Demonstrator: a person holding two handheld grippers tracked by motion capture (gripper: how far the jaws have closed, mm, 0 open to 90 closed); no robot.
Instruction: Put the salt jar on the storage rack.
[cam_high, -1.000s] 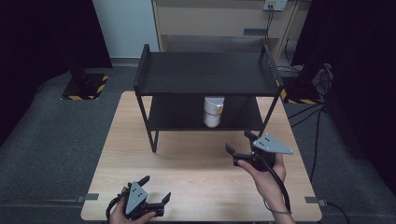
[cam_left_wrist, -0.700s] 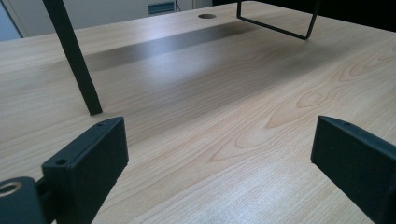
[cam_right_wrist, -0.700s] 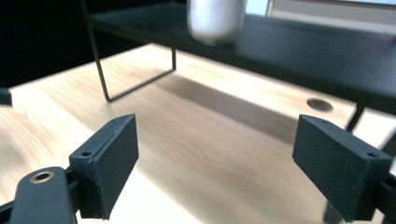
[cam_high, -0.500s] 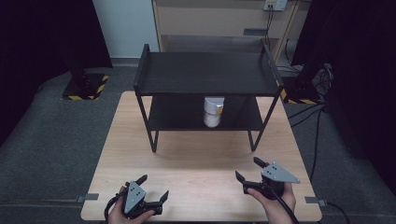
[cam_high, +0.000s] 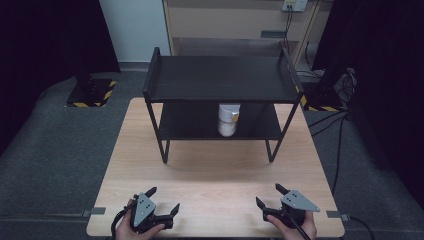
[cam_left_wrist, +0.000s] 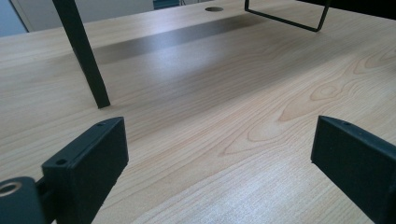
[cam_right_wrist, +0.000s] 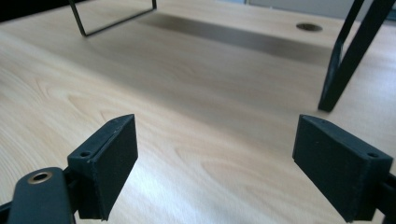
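Observation:
A white cylindrical container (cam_high: 228, 119) with an orange mark stands on the lower shelf of a black two-tier rack (cam_high: 220, 80) at the back of the wooden table (cam_high: 215, 170). My left gripper (cam_high: 163, 200) rests near the table's front left edge, open, with bare wood between its jaws (cam_left_wrist: 219, 154). My right gripper (cam_high: 270, 195) sits near the front right edge, open too, holding nothing (cam_right_wrist: 215, 154). Both lie well short of the rack.
Rack legs stand ahead of each gripper: one black leg (cam_left_wrist: 84, 56) in the left gripper view, another (cam_right_wrist: 348, 60) in the right gripper view. A cable hole (cam_right_wrist: 309, 27) is in the tabletop. Cables (cam_high: 340, 135) trail on the grey floor at right.
My right gripper has pulled back from mid-table near the rack's right leg to the front right edge. The left gripper has stayed put.

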